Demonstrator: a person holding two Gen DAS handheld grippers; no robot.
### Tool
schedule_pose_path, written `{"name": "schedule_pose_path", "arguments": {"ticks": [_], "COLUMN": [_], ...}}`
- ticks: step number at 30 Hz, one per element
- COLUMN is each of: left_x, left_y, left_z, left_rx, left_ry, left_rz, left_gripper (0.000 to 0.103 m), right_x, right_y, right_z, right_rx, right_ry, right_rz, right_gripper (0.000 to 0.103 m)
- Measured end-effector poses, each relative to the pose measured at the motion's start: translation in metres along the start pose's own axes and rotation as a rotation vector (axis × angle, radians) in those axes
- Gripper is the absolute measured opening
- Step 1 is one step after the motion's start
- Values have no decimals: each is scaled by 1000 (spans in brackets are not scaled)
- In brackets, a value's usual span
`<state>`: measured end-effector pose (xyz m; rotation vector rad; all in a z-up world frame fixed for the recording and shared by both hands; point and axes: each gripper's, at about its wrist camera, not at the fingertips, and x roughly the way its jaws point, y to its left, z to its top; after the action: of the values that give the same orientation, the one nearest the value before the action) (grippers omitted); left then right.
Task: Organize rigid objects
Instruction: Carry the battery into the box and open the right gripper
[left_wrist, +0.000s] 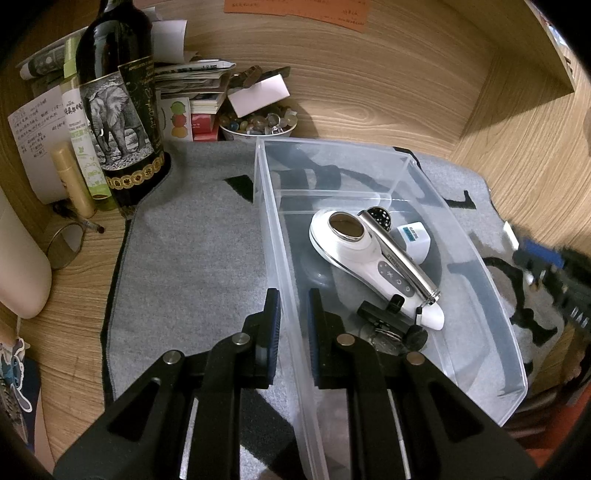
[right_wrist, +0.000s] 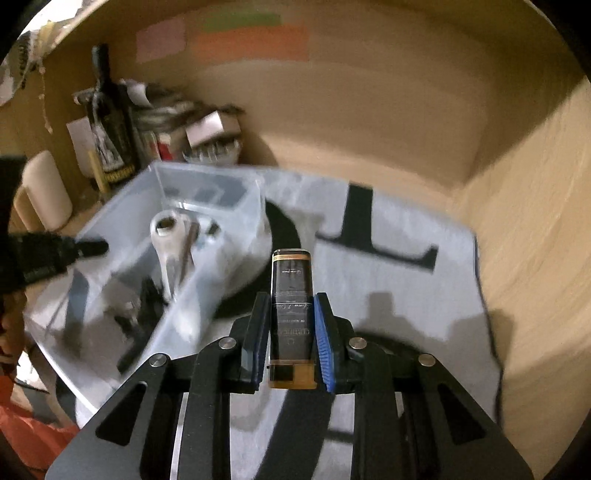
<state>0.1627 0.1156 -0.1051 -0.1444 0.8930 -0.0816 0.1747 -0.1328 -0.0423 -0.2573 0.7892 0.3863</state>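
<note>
A clear plastic bin (left_wrist: 461, 236) lies on a grey mat (left_wrist: 192, 240). In it are a white handheld device (left_wrist: 354, 247), a silver metal tube (left_wrist: 399, 251), a small white box (left_wrist: 412, 240), a speckled black ball (left_wrist: 380, 214) and black clips (left_wrist: 388, 321). My left gripper (left_wrist: 294, 299) is shut on the bin's near left wall. My right gripper (right_wrist: 291, 299) is shut on a dark flat box with gold trim (right_wrist: 291, 273), held up above the mat to the right of the bin (right_wrist: 207, 173). The right wrist view is blurred.
At the back left stand a dark wine bottle with an elephant label (left_wrist: 118, 103), a green-labelled bottle (left_wrist: 86, 147) and a gold tube (left_wrist: 72, 177). Stacked papers (left_wrist: 195, 85) and a bowl of stones (left_wrist: 258, 123) sit behind the bin. Wooden walls close in the back and right.
</note>
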Motion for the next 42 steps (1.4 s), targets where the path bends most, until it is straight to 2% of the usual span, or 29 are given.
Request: {"name": "schedule_pose_path", "arguments": {"ticks": [5,10,20,24,30,31,33,36,38,40,42], "left_x": [0,0,0,0,1,1,1,-3,-6,-11,-20], "left_y": [0,1,2,2,4,3,2,1,3,6,8], "left_z": [0,0,0,0,1,2,2,3,5,7,9], "left_rx": [-4,-5,-9,-10,-18,-16,-10,-6,-14,-30,-37], "left_ry": [1,2,3,3,5,5,6,-8,-20,-41,-77], "left_rz": [-1,0,-4,-4,-13,-11,-6,9,19,40,66], "left_gripper": [12,12,12,12,12,12,12,12,19,41,48], "right_x": [2,12,56,66,74,74,70,58,52,43,32], "right_y": [13,33,73,82,79,78,76,73,70,66,61], "right_z": [23,36,38,34,32,32,32,32,33,33,32], "right_rx": [-40,-83,-177,-210,-189,-187,-182,-178,-170,-162,-143], "right_ry": [-57,-70,50,89,120,120,108,72,56,30,-3], "right_rz": [46,105,227,235,241,242,239,235,233,229,224], "right_gripper": [22,22,22,22,22,24,37,43,45,49,60]}}
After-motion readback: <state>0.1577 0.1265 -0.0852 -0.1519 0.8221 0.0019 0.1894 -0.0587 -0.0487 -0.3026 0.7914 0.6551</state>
